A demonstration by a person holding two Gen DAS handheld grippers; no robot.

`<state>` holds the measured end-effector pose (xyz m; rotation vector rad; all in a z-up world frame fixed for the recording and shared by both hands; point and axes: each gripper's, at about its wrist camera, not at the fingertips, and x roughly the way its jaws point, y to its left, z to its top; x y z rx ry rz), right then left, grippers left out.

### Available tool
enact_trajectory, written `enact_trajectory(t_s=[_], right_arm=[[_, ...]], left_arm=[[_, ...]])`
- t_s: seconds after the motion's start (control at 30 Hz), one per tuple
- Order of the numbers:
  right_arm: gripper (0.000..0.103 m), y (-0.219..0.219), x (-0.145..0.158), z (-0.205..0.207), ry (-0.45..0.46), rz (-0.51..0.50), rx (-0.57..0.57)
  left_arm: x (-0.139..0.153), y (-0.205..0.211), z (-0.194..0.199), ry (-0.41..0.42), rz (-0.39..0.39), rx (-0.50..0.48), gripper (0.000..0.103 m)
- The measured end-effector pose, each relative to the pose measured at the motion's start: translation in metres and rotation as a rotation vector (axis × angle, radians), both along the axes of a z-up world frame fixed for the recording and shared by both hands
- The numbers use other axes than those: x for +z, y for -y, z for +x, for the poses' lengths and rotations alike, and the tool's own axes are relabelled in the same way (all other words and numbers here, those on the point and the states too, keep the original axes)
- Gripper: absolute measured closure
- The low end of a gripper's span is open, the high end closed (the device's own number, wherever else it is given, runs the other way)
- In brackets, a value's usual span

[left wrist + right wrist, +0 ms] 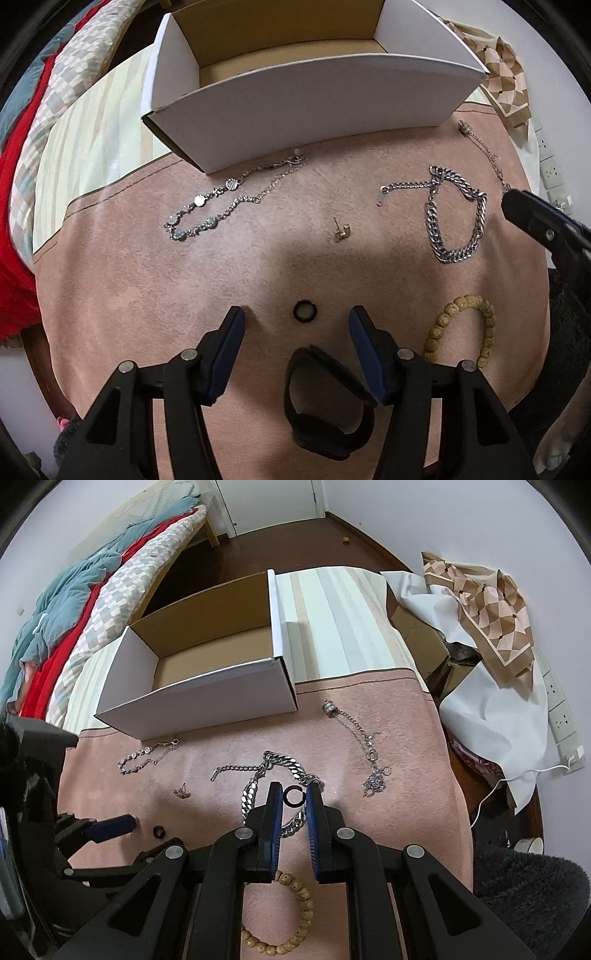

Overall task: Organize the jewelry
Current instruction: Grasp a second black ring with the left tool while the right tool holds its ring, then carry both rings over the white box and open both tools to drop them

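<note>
Jewelry lies on a pink mat (129,295). My left gripper (297,325) is open, low over the mat, with a small black ring (305,311) between its fingertips and a black band (325,402) between its fingers. My right gripper (294,797) is shut on a black ring (294,796), held above a heavy silver chain bracelet (255,790). That bracelet (454,218), a fine silver bracelet (218,206), a gold earring (341,230) and a wooden bead bracelet (461,332) lie around. An empty white cardboard box (207,698) stands behind them.
A thin necklace with a ring pendant (358,746) lies at the mat's right. A bed with red and teal bedding (74,609) is at left. A patterned scarf (487,602), white cloth and a power strip (561,716) sit at right.
</note>
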<state>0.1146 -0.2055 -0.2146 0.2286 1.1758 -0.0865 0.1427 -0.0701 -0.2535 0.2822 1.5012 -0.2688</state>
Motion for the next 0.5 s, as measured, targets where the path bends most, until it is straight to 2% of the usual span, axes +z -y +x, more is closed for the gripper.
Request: enact_trajectory(t_s=[0.17,0.27,0.33,0.43,0.5], right_arm=[[0.090,0.000,0.000,0.001,-0.001,-0.006,-0.003],[0.090,0.000,0.001,0.000,-0.002,-0.006,-0.005],[0.090,0.001,0.002,0.000,0.000,-0.009,-0.008],[0.090,0.001,0.004,-0.001,0.004,-0.014,-0.012],[0.090,0.001,0.006,0.000,0.008,-0.017,-0.012]], left_arm=[[0.001,0.006,-0.011,0.012,-0.008,-0.007,0.049],[0.005,0.007,-0.015,0.029,-0.017,-0.013,0.064],[0.013,0.008,-0.018,0.030,-0.021,-0.018,0.079],[0.016,0.010,-0.015,0.033,-0.027,-0.020,0.093],[0.017,0.008,-0.012,0.037,-0.035,-0.014,0.093]])
